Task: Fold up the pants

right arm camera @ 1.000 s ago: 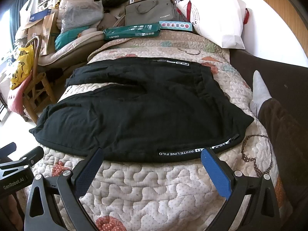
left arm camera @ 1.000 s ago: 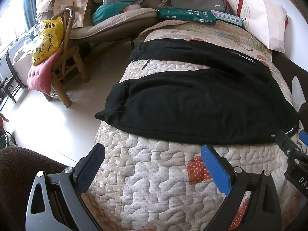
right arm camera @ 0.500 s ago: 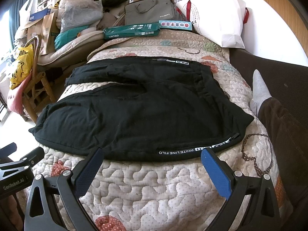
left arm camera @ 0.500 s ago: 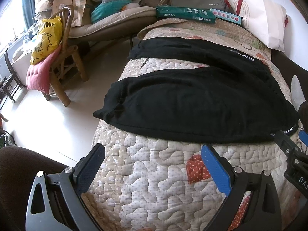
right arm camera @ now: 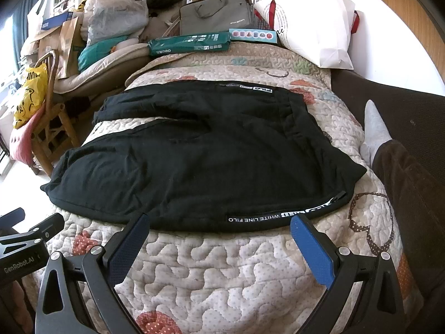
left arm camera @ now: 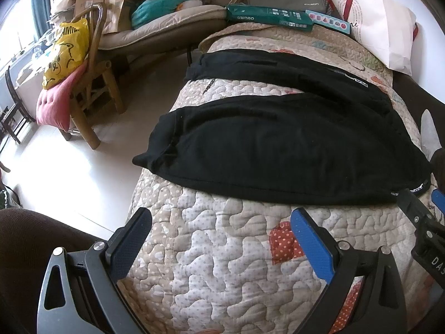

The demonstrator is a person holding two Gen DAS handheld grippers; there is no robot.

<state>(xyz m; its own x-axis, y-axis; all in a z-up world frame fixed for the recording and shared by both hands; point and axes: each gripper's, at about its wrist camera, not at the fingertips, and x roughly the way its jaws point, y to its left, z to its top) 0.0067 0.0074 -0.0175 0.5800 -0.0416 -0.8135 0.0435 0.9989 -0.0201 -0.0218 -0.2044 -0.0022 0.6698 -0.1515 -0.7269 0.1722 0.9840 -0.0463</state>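
Black pants [right arm camera: 194, 161] lay flat w/ legs apart on bed quilt [right arm camera: 222, 272]; my left tongs [left arm camera: 221, 239] & right tongs [right arm camera: 219, 239] were spread, just short of near hem.

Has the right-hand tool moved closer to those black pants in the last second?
Yes, slightly. In the right wrist view the pants hem now meets the right tool fingertips, nearer than before; both sit on the quilt.

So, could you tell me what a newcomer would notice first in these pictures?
Black pants lie spread flat across the quilted blanket, both legs pointing left. Both grippers, left and right, hover open at the near edge. Behind, a white bag and a green box sit amid clutter.
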